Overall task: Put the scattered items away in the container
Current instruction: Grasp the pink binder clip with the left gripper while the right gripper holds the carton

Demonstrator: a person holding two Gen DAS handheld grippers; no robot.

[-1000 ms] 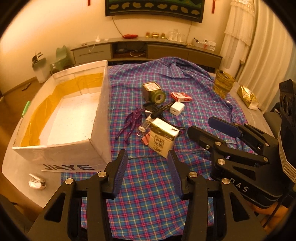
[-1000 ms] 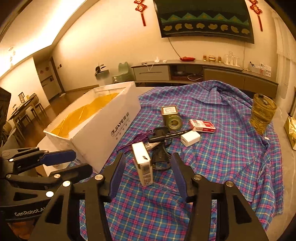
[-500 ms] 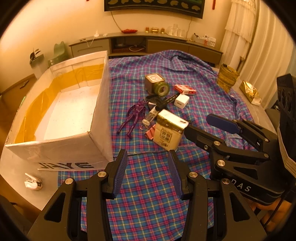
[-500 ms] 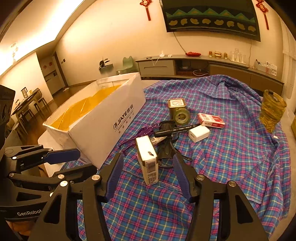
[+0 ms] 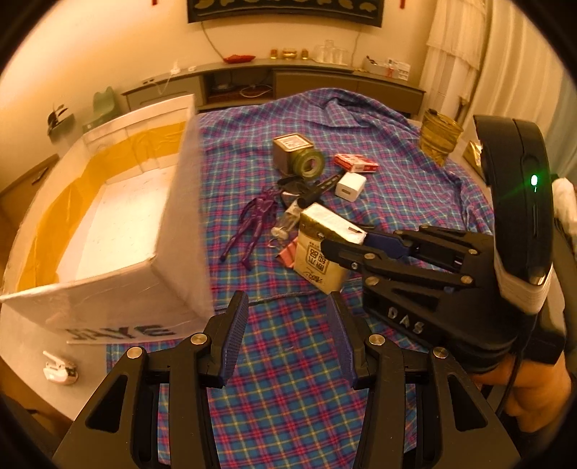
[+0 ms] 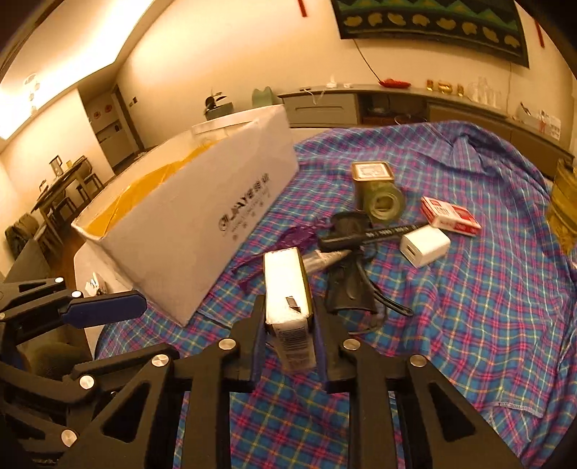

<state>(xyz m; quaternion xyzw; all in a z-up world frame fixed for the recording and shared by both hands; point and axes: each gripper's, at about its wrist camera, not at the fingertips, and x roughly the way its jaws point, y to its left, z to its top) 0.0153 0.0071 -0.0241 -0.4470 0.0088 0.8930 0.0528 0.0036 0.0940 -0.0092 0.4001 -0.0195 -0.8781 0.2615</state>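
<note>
Counts: 1 white cardboard box (image 5: 108, 202), 1 plaid cloth (image 5: 288, 378), 1 small carton (image 6: 288, 288), 1 square tin (image 6: 369, 173), 1 tape roll (image 6: 384, 204), 1 red card pack (image 6: 450, 215), 1 white charger (image 6: 425, 246), 1 black marker (image 6: 375, 234), 1 purple figurine (image 5: 254, 220), 1 gold jar (image 5: 438, 135), 2 grippers: left gripper (image 5: 286, 335), right gripper (image 6: 288, 335).

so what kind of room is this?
Most likely a home living room: a long low cabinet under a wall hanging, a dining table with chairs beyond, curtains at the side.
</note>
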